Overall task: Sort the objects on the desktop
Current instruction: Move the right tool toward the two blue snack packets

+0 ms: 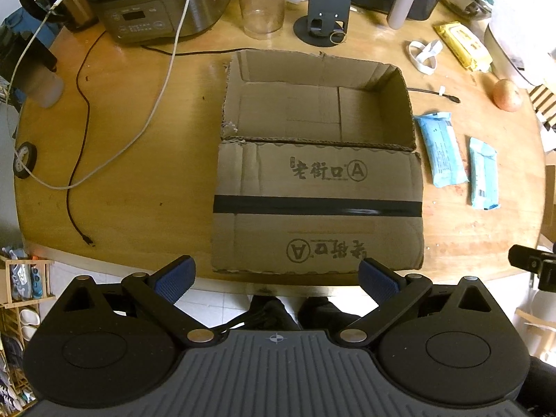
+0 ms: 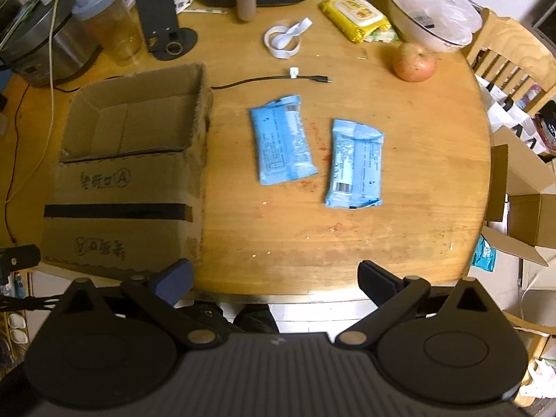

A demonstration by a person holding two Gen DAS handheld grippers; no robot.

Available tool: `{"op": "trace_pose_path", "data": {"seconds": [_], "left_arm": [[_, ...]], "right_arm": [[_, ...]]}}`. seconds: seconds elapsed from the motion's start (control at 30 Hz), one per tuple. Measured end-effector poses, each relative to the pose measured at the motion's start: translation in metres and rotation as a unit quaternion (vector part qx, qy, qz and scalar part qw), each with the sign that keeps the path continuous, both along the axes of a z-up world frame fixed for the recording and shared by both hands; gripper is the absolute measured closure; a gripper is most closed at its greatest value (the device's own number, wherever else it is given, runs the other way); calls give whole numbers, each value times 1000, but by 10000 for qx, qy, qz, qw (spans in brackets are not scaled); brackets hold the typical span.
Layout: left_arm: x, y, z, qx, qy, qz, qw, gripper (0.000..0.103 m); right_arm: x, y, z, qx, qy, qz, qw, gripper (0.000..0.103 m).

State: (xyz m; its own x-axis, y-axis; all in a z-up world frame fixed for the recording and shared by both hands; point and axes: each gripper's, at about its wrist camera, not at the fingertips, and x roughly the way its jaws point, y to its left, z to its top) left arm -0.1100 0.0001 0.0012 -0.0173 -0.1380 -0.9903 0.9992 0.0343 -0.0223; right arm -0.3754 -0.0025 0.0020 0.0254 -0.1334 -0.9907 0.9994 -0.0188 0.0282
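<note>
I hold my left gripper at the near edge of the round wooden table, in front of the cardboard box, and its jaws stand wide apart with nothing between them. To the left of the box a black cable and a white cable lie loose on the wood, and behind the box on that side stands a steel cooker, with a clear jar and a black phone stand next to it. The box is open at the top, its inside is bare, and its near flap carries a strip of black tape. Just to the right of the box lies the first blue packet, flat on the table, and the second blue packet lies beside the first one, apart from it. Behind the packets, further from the box, I see a short black cable, a white band, a yellow wipes pack and an apple. My right gripper hovers at the near table edge, to the right of the box and in front of the packets, also wide and holding nothing.
</note>
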Motion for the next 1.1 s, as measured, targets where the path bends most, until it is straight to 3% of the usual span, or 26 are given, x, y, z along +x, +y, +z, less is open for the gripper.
{"op": "trace_pose_path", "data": {"seconds": [1.1], "left_arm": [[-51,6,-2,95,-66,-14,9999,0]], "right_arm": [[-48,10,-12,94,-274,50,9996,0]]}}
